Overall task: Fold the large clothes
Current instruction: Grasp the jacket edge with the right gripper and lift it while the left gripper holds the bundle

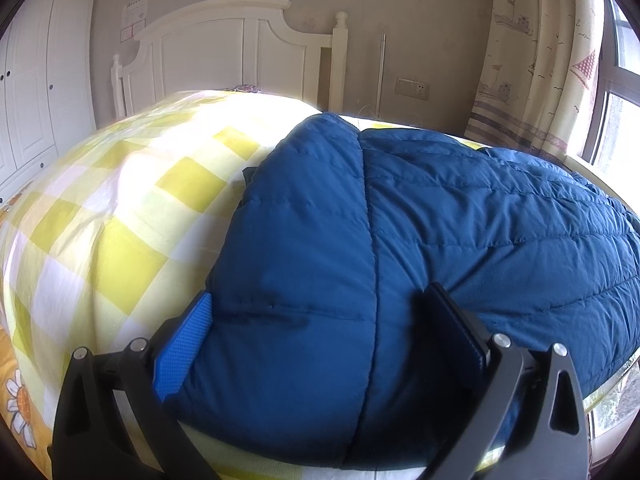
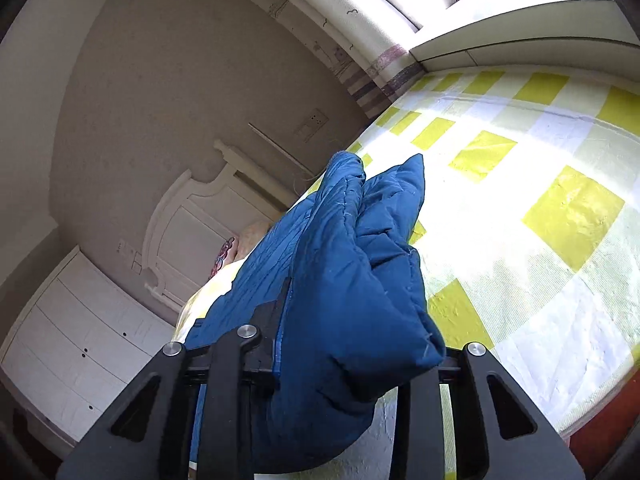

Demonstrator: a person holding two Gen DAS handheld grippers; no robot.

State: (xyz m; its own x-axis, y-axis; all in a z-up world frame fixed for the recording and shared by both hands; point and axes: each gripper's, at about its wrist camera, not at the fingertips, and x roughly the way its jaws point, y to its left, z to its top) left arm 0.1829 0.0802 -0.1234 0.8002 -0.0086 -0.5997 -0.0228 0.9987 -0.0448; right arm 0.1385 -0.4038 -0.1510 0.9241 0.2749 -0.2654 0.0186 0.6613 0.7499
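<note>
Blue quilted jacket lies on the bed, over a yellow-and-white checked cover, toward the window side. White headboard and wardrobe stand behind.

Left gripper: jaws stand wide, one finger on each side of a padded fold at the jacket's near end. Fabric fills the gap; whether the pads actually press on it I cannot tell from this view.

Right gripper: jaws drawn narrow, pinched on a bunched edge of the jacket. The gathered cloth rises off the cover beyond the fingertips, so this part is lifted, not resting. Camera is rolled, bed appearing tilted.

Step in hand, as I judge it: a fold is being made, with the right side holding a lifted edge or sleeve while the left end stays anchored on the bed.

Next move probably calls for carrying the lifted part across onto the body of the jacket and laying it flat. Puffy filling will spring back; press down before release. Keep the left end pinned to stop sliding.
</note>
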